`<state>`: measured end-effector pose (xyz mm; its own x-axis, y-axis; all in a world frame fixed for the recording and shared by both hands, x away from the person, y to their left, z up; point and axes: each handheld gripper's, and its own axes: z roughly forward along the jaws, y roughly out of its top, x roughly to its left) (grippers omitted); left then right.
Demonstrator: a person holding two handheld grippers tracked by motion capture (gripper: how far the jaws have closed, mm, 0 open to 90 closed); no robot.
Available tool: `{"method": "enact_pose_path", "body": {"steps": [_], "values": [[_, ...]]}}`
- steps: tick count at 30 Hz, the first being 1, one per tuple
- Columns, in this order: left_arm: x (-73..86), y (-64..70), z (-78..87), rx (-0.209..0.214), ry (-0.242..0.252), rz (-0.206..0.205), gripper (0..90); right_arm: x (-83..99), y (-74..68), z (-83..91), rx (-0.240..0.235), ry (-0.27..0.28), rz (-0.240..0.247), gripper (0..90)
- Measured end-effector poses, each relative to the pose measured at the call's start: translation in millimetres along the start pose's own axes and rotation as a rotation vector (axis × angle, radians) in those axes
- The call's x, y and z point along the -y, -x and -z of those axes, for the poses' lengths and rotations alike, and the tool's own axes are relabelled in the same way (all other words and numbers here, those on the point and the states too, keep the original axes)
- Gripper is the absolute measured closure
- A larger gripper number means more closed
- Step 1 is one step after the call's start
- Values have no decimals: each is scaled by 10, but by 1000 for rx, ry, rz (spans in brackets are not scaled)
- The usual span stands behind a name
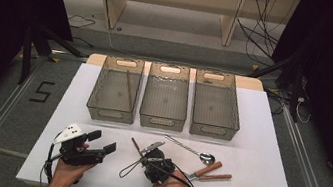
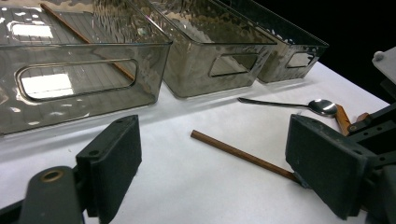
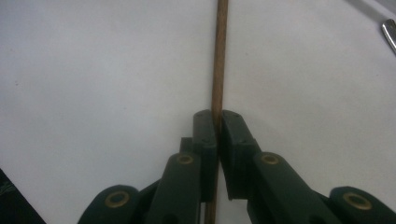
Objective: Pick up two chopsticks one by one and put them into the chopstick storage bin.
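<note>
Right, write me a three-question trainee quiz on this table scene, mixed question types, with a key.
1. True or false: the right gripper has its jaws closed on the thin brown wooden chopstick.
2. Which clear grey plastic bin already holds a chopstick? A left bin B middle bin C right bin
3. Fill in: the left gripper has its jaws ____.

Key: 1 true; 2 A; 3 open
</note>
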<state>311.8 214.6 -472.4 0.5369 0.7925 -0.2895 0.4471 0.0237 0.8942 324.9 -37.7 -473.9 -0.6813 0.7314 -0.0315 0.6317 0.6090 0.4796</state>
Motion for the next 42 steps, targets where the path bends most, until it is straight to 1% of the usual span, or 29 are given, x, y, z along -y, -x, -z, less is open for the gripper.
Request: {"method": "enact_pose_path", "body": {"steps": [4,8,10,14,15,18,19,23,25,27,30,31,33,34,37,40,41,42], "values": [[-2,6,1,1,2,0,182,-20,7,-16,-2,-21,-7,851],[-3,8,-1,0,3,1,184,-24,-2,-20,3,-22,3,852],[-4,9,1,0,4,1,184,-22,4,-19,1,-21,-1,855],[-2,-2,1,-1,0,2,184,-7,23,-15,-10,-11,0,857],[-1,-4,1,-1,-1,4,184,-6,23,-12,-14,-7,-10,857],[-1,-5,-1,-3,-4,10,184,-5,29,2,-33,1,-13,857],[-2,-5,-1,-3,-5,11,184,-5,31,5,-31,4,-8,857],[-4,-6,-9,5,-14,27,184,-11,54,65,-40,27,-13,857],[-5,2,-16,7,-20,39,184,-14,68,124,-52,44,-18,857],[-11,16,-24,21,-17,65,185,-19,81,186,-67,70,-20,857],[-22,48,-38,35,-29,77,190,-24,89,264,-84,95,-16,857],[-23,65,-49,44,-32,88,191,-26,88,287,-88,104,-23,858],[-23,98,-81,67,-43,109,195,-26,94,332,-97,122,-24,858],[-22,125,-110,81,-48,126,198,-28,93,345,-103,127,-24,857],[-15,193,-199,116,-87,134,199,-28,85,351,-117,134,-23,857],[-20,215,-248,145,-100,177,201,-19,70,374,-129,148,-23,858],[-27,221,-256,151,-97,197,205,-16,72,391,-137,157,-21,857],[-39,220,-257,160,-101,206,211,-15,70,412,-140,165,-23,857]]}}
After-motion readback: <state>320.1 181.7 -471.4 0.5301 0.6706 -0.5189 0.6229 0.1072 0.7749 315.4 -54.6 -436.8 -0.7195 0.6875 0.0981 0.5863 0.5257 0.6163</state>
